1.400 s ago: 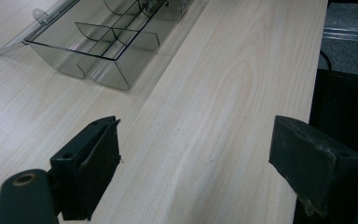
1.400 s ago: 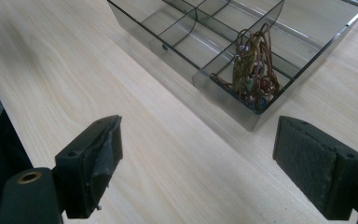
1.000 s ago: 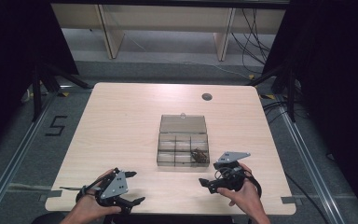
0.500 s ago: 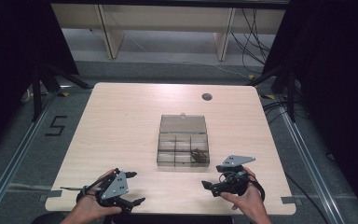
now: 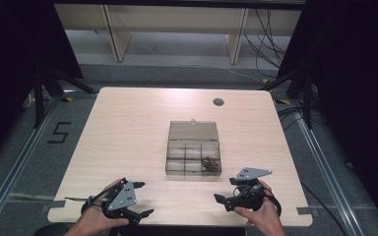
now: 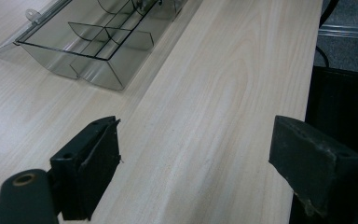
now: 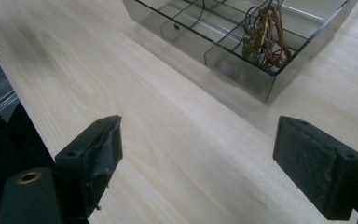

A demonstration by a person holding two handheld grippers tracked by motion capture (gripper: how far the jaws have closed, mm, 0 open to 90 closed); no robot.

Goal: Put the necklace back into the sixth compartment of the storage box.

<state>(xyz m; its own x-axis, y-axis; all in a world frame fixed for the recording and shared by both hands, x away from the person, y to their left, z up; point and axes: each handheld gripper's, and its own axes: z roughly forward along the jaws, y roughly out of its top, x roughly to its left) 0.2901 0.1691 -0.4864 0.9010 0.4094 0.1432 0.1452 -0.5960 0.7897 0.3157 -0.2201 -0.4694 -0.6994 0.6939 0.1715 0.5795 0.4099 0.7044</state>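
Risk noted: the clear compartment box [image 5: 193,155] is light and sits loose on the bench [image 5: 128,132]; a jaw catching its near wall could likely slide it or snag the tangle of brown wire [image 5: 210,163] in its near-right cell. Right gripper [image 5: 225,200] hovers just in front of the box's right corner, jaws wide, empty. Left gripper [image 5: 141,199] is well left of the box at the bench's near edge, also wide and empty.

I've got the right gripper [image 5: 225,202] drawing back from the compartment box [image 5: 193,153], dropping toward the near table edge [image 5: 177,221], jaws wide apart
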